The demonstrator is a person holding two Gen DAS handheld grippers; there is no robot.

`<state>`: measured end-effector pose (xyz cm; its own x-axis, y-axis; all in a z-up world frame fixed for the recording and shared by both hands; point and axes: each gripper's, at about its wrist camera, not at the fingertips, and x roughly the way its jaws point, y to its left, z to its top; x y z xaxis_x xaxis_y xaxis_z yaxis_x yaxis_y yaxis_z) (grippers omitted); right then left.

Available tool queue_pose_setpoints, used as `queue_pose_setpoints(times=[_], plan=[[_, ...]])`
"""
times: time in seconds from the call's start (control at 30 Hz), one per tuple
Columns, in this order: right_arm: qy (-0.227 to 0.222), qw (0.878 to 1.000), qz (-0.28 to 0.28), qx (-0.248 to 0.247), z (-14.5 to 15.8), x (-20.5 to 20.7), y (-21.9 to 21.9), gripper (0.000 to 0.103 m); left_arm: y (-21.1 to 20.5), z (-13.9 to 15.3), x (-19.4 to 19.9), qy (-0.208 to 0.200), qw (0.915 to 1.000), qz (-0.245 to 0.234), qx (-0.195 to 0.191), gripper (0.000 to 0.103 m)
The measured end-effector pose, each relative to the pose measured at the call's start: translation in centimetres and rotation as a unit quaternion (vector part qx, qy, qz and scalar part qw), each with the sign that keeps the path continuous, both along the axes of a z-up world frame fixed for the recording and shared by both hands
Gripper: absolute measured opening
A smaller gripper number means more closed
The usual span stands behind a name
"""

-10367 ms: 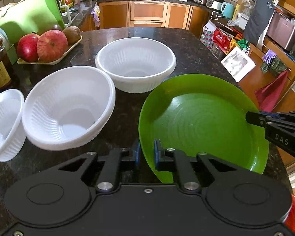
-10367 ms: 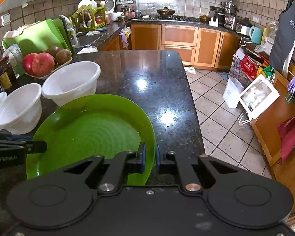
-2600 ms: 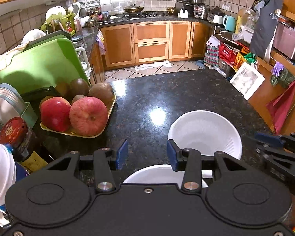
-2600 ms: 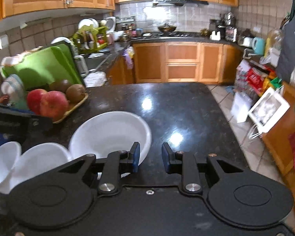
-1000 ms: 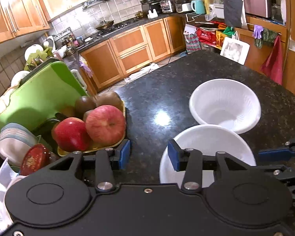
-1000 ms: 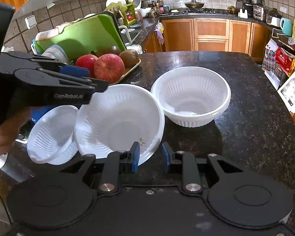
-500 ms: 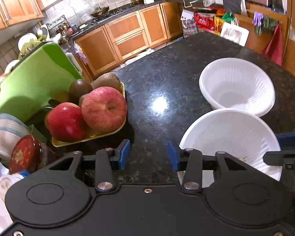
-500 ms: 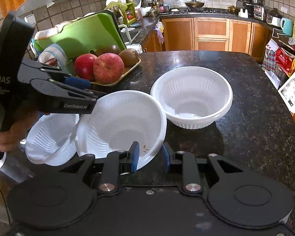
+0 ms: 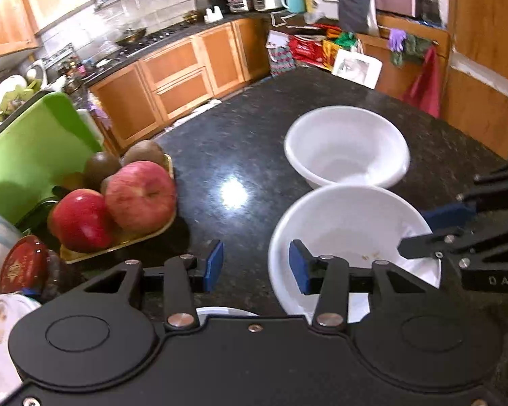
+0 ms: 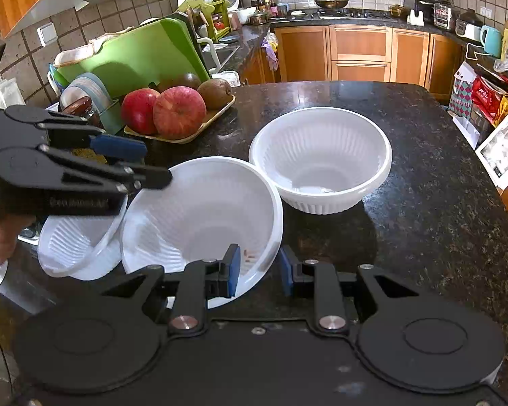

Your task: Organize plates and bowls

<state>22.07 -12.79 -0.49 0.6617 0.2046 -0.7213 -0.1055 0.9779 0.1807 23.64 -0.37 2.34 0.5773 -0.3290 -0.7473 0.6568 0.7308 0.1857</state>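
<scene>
Straddling the near rim of the tilted white bowl (image 10: 199,216), the right gripper (image 10: 259,270) has its jaws open moderately, one pad inside and one outside, not yet closed. Bowl appears light, thin, flexible plastic; grip the rim gently. The left gripper (image 9: 255,265) hovers open, empty, above the bowl's left edge.

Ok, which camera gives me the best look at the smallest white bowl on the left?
The right wrist view. The small bowl shows tilted, leaning against the middle bowl, partly behind the left gripper. The left wrist view shows only a white sliver behind the gripper's own body, likely that bowl.
</scene>
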Motion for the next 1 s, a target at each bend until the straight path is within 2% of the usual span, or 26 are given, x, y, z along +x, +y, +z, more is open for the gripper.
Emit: queue_pose_setpoints(times=[0.13,0.3,0.37,0.47,0.67,1.0], plan=[[0.001,1.000,0.000,-0.004,-0.2,0.1,0.1,0.028,-1.0,-1.2,0.6,0.026,0.9994,0.009,0.023,0.051],[-0.002,1.000,-0.001,-0.008,-0.2,-0.2,0.0,0.026,-1.2,-2.1,1.0,0.063,0.9977,0.021,0.017,0.031],[-0.005,1.000,-0.001,-0.012,-0.2,-0.4,0.1,0.025,-1.4,-2.2,0.7,0.068,0.9973,0.024,0.016,0.027],[-0.007,1.000,-0.008,-0.017,-0.1,-0.6,0.0,0.023,-1.8,-2.2,0.2,0.066,0.9970,0.040,0.013,0.026],[-0.006,1.000,-0.022,-0.007,0.5,-1.7,-0.8,0.020,-1.4,-2.1,-0.2,0.101,0.9922,0.071,-0.012,0.024],[-0.019,0.999,-0.028,-0.008,2.0,-5.0,-0.4,0.014,-0.8,-0.5,-3.9,0.117,0.9875,0.102,-0.028,0.024]])
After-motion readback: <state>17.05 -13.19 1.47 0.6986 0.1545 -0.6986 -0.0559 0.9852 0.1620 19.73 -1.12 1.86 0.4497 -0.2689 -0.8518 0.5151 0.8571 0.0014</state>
